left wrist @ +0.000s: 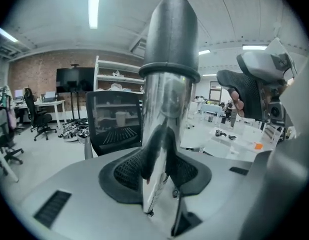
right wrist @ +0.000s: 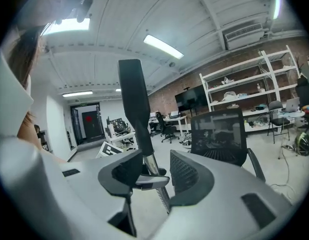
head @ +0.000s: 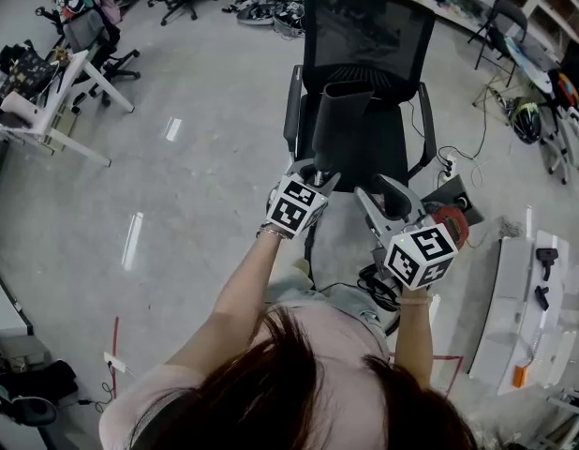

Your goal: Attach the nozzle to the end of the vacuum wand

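You hold the wand (left wrist: 167, 104) upright, clamped in your left tongs (left wrist: 162, 169), so the nozzle (left wrist: 172, 34) sits just above them on its end, while your right tongs (right wrist: 152, 171) stand apart beside it, probably ready to press it home.

"What did the left gripper (left wrist: 159, 170) have?"

"Its jaws were pressed on a shiny wand (left wrist: 167, 104) rising up the frame's centre, a dark grey nozzle (left wrist: 172, 34) sleeved over its top."

"And behind?"

"A black mesh office chair (left wrist: 114, 126), left of centre, with shelves (left wrist: 119, 79) above it."
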A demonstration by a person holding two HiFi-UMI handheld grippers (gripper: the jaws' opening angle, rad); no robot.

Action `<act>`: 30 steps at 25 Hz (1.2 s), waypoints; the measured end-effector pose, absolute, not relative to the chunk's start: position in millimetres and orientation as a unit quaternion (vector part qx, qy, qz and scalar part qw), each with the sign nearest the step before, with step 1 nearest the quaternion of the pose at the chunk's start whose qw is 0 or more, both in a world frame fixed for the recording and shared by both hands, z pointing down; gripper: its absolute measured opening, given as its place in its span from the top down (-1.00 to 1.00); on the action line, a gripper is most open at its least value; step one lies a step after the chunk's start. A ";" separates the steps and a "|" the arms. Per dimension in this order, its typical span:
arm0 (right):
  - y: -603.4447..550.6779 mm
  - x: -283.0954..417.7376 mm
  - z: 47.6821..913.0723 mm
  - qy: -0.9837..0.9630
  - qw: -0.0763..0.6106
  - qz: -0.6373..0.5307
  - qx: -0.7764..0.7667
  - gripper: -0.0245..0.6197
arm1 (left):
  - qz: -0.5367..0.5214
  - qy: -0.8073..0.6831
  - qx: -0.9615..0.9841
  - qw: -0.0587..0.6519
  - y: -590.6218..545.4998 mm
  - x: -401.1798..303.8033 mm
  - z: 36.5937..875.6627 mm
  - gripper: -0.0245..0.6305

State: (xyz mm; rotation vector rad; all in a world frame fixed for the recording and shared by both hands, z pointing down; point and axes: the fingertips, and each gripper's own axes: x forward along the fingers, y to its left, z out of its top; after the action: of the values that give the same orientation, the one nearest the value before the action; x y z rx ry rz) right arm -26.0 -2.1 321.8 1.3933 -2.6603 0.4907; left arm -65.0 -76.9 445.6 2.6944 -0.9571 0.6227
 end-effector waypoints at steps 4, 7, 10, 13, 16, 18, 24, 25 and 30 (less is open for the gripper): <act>15.7 4.4 324.8 -0.857 0.071 0.141 0.491 0.34 | 0.214 -0.355 0.903 0.111 -68.6 -58.4 445.8 0.48; 29.2 27.7 327.8 -0.842 0.080 0.128 0.518 0.36 | 0.210 -0.380 0.894 0.108 -62.4 -51.3 447.6 0.48; 43.6 50.1 327.5 -0.829 0.062 0.142 0.537 0.40 | 0.204 -0.398 0.888 0.104 -57.0 -43.9 447.5 0.48; 58.5 72.1 323.2 -0.816 0.050 0.149 0.556 0.44 | 0.203 -0.412 0.882 0.106 -52.2 -37.8 447.7 0.48; 72.9 92.1 316.4 -0.807 0.036 0.155 0.568 0.51 | 0.204 -0.421 0.876 0.113 -50.0 -32.5 447.8 0.48; 82.1 104.5 314.0 -0.803 0.031 0.157 0.573 0.54 | 0.207 -0.424 0.874 0.114 -48.3 -28.1 448.3 0.48; 103.2 130.8 319.2 -0.798 0.024 0.180 0.574 0.61 | 0.215 -0.432 0.867 0.121 -44.1 -16.3 451.4 0.48; 106.1 134.3 319.8 -0.798 0.021 0.182 0.574 0.62 | 0.217 -0.434 0.866 0.121 -43.9 -14.5 451.8 0.48; 118.9 145.5 323.4 -0.801 0.001 0.193 0.566 0.68 | 0.224 -0.451 0.855 0.124 -43.7 -11.9 451.9 0.48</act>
State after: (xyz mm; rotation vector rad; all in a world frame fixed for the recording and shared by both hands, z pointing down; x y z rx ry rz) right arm 145.5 118.9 323.4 1.7778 -2.5164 0.6045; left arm -11.9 -43.7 451.9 2.4920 -1.3158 0.6531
